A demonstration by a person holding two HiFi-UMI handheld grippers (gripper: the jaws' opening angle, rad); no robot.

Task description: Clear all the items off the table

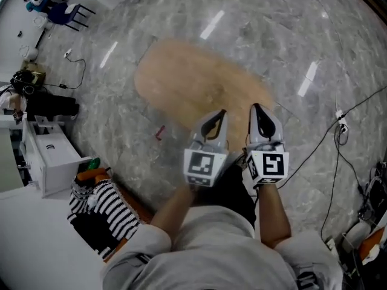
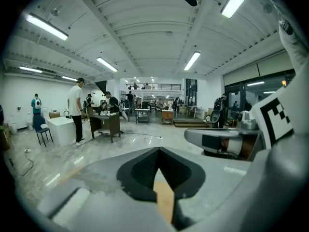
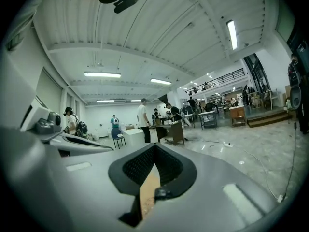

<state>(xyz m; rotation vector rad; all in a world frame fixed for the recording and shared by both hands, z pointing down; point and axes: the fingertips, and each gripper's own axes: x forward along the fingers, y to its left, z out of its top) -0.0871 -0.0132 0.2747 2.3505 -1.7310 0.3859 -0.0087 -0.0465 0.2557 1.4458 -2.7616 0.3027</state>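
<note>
A bare oval wooden table top (image 1: 193,83) lies below me, blurred, with no items showing on it. My left gripper (image 1: 216,118) and right gripper (image 1: 259,110) are held side by side over its near edge, level and pointing forward. Both are shut with nothing between the jaws. In the left gripper view the left gripper (image 2: 161,178) shows only a thin tan sliver of table through its closed jaws. The right gripper (image 3: 152,175) looks the same in its own view. Each gripper's marker cube faces up toward me.
A white cabinet (image 1: 51,159) and a heap of striped cloth (image 1: 100,201) stand at my left. Cables (image 1: 338,138) trail over the marble floor at right. A small red thing (image 1: 159,132) lies on the floor. People stand at a desk (image 2: 108,124) far off.
</note>
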